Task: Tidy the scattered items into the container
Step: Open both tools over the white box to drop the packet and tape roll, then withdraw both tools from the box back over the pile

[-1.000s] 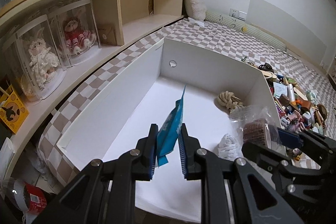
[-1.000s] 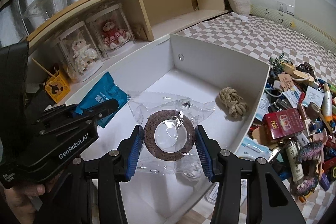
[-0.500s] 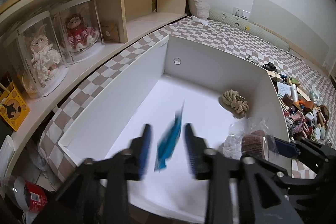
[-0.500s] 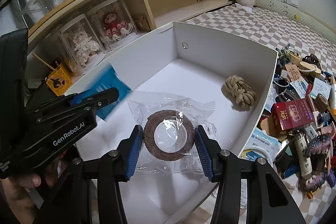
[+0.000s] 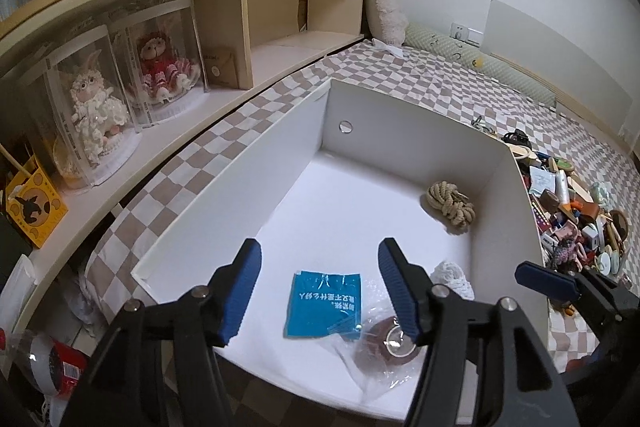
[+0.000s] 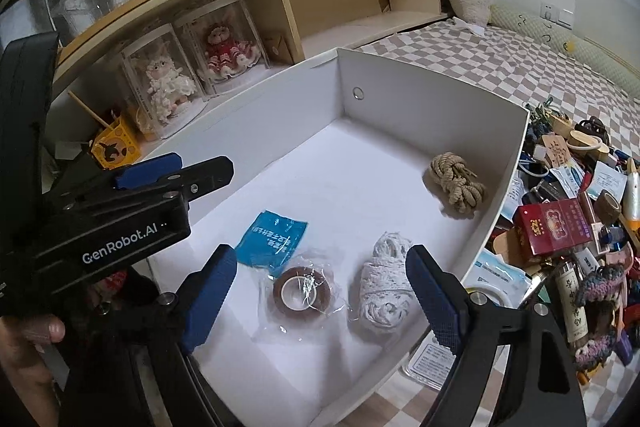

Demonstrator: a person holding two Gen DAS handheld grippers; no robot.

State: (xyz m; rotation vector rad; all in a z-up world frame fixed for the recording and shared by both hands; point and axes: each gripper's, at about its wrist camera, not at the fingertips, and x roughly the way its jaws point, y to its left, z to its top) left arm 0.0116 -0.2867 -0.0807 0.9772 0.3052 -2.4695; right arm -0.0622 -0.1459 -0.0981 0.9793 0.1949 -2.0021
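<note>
both tongs hung over the near end of the white container [image 5: 224, 183], each with its blue pads spread wide and nothing between them. below the left tongs [image 5: 320, 287] a blue packet [image 5: 322, 305] lay flat on the container floor; just to its right, partly hidden behind the right-hand pad, sat a brown tape roll [image 5: 380, 343] in clear wrap, its wrap overlapping the packet's corner. under the right tongs [image 6: 320, 301] the same roll lay toward the left pad, and a white lace bundle [image 6: 384, 285] lay toward the right pad — the wrap reached its edge. a coiled tan rope [image 6: 458, 183] rested well ahead, close to the right-hand wall. beyond that wall, to the right of both tongs, scattered items [image 6: 568, 219] were heaped on the checkered bed [image 5: 440, 91], among them a red box [image 6: 554, 227].
</note>
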